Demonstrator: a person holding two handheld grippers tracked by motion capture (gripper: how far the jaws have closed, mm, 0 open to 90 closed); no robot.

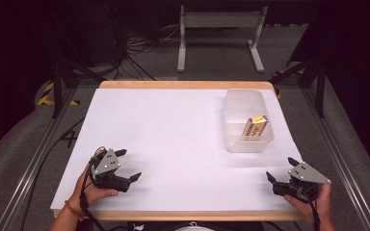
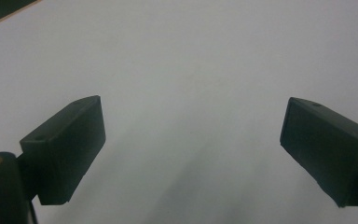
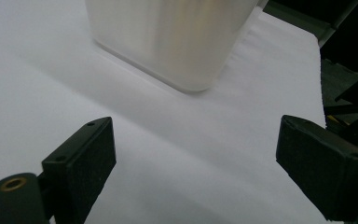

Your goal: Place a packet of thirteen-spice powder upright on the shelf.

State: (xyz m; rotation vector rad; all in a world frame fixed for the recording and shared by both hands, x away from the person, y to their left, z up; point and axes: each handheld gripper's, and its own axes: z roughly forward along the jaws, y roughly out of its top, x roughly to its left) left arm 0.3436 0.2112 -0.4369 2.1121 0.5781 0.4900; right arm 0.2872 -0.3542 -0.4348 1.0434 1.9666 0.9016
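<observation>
My right gripper (image 1: 279, 169) and left gripper (image 1: 127, 166), both wide open and empty, near the table's (image 1: 173, 125) front edge; a careless reach could shove the container (image 1: 247, 142) by the right edge

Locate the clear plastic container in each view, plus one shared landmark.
High view: clear plastic container at right-centre of the table, far from both grippers.
Left gripper view: not in it.
Right gripper view: top centre, beyond the open jaws.
Shared landmark: the white table cover.
</observation>
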